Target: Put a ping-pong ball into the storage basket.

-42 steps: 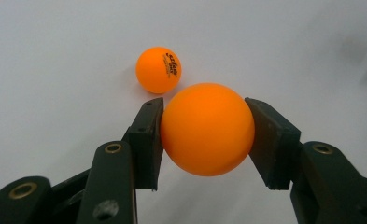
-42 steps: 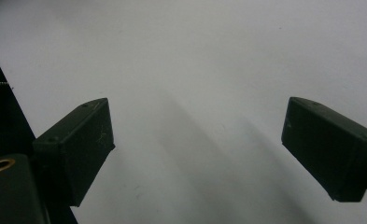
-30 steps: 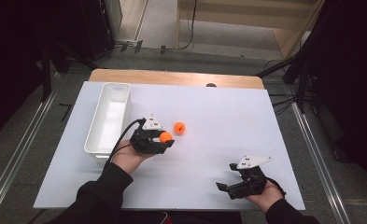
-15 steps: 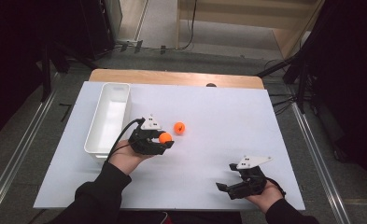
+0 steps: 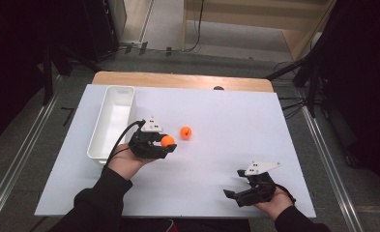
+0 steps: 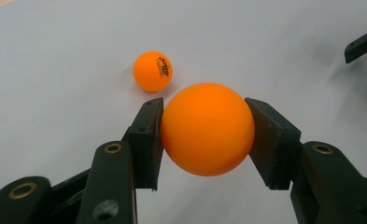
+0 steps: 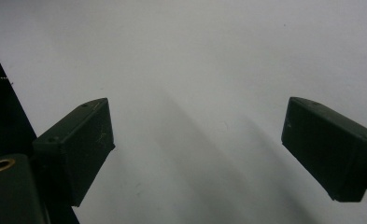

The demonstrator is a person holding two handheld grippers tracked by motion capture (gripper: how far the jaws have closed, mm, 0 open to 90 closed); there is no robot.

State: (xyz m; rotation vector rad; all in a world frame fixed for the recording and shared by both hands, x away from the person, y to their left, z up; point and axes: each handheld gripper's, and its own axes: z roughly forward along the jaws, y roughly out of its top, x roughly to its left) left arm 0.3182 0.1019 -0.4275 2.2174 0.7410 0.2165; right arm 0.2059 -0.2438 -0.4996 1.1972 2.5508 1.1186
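Fingers of the left gripper (image 5: 165, 143) are clamped on an orange ball (image 6: 208, 129). From it the white bin (image 5: 111, 123), the likely drop, lies at ten o'clock, just beside the hand. The right gripper (image 5: 241, 192), jaws spread and empty, rests well apart at four o'clock; a second ball (image 5: 185, 131) sits at one o'clock.

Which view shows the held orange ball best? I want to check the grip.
The left gripper view: the held orange ball sits large and sharp, pressed between both pads of the left gripper. The high view shows it small at the gripper's tip. The right gripper view looks at bare table.
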